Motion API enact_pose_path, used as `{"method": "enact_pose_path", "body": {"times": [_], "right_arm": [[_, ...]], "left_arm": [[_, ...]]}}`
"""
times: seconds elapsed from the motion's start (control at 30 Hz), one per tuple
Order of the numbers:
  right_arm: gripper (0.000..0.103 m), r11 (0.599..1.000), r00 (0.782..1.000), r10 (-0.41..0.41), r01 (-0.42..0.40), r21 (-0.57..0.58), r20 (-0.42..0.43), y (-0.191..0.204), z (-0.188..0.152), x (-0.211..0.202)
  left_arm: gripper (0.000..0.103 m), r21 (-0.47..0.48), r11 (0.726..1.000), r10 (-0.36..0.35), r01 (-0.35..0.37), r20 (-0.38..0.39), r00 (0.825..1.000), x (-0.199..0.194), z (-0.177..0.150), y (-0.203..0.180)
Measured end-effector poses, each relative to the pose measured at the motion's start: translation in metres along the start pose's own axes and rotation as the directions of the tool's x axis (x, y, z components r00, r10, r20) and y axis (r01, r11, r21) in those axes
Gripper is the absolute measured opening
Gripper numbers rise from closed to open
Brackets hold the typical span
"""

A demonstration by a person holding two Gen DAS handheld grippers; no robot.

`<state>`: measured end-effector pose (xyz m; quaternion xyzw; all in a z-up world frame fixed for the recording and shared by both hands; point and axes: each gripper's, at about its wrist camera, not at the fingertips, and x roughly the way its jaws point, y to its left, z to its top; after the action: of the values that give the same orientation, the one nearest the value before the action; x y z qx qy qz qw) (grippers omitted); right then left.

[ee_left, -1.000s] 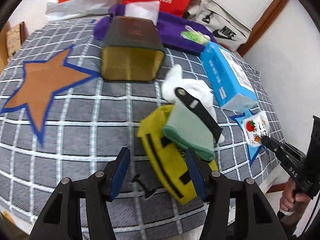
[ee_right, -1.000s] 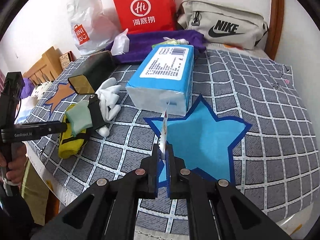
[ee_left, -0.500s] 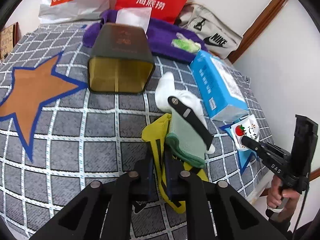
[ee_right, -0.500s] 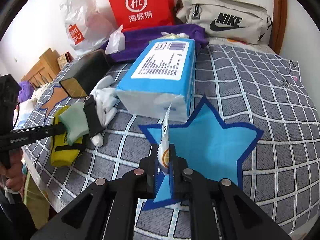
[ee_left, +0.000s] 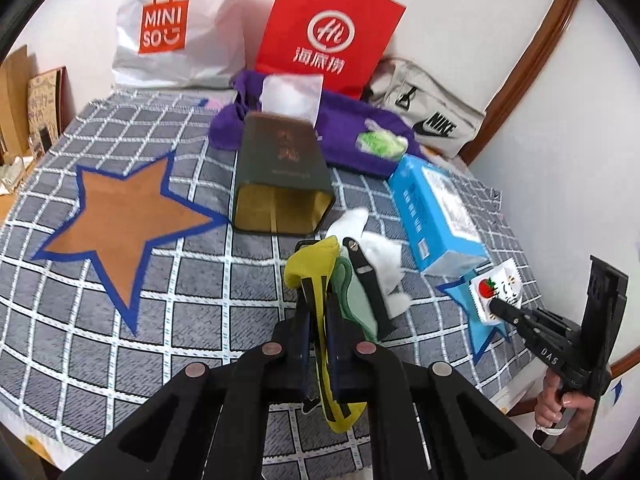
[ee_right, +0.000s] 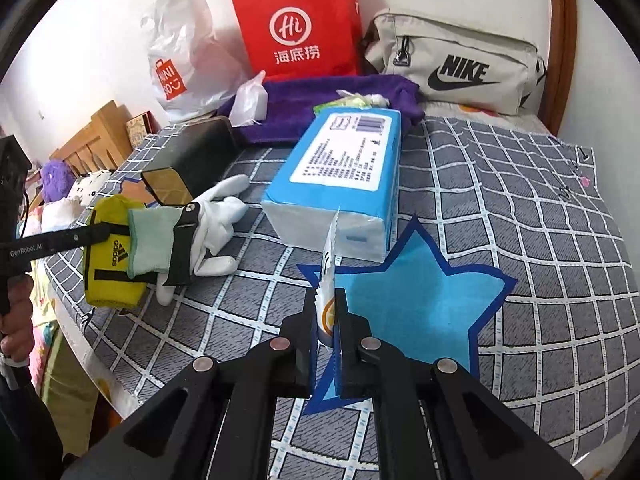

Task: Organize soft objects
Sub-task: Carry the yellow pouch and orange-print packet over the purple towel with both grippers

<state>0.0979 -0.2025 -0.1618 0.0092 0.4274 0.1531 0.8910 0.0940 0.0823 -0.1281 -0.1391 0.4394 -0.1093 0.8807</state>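
Bed [ee_left: 120, 320] with grey checked cover and star patches carries everything. Back of it: red paper bag [ee_left: 328, 28], white Miniso bag [ee_left: 176, 28], Nike pouch [ee_right: 452, 64], purple towel [ee_left: 352, 128]. Mid-bed: dark tin box [ee_left: 280, 176] on its side, open gold mouth facing the near edge; blue tissue pack [ee_right: 340, 176] just right of it. Between them a pile: white gloves [ee_right: 220, 212], pale green sock [ee_right: 150, 240], black strap [ee_left: 370, 288] across it.

Left hand-held gripper [ee_left: 318, 332] pinches the yellow sock [ee_left: 314, 272], pads pressed on the fabric, far end flopped over, tail hanging below. Right hand-held gripper [ee_right: 325, 316] is clamped on a small snack sachet [ee_left: 496, 292], held upright above the blue star patch [ee_right: 420, 288], in front of the tissue pack.

Step, as I read it: pickup done, both items gripped. Next likely needs carrying the sock toward the tin's mouth without dragging the green sock along.
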Motion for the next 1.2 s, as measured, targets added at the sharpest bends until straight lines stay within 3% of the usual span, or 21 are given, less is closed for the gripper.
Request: {"method": "enact_pose_path", "body": {"times": [0.73, 1.2], "right_arm": [[0.006, 0.999, 0.997, 0.022, -0.019, -0.045, 0.080, 0.019, 0.036, -0.039], [0.006, 0.997, 0.996, 0.040, -0.035, -0.062, 0.081, 0.024, 0.050, -0.036]], "left_arm": [[0.007, 0.054, 0.998, -0.044, 0.036, 0.156, 0.987, -0.069, 0.044, -0.031], [0.007, 0.053, 0.998, -0.043, 0.034, 0.159, 0.986, -0.070, 0.060, -0.034]]}}
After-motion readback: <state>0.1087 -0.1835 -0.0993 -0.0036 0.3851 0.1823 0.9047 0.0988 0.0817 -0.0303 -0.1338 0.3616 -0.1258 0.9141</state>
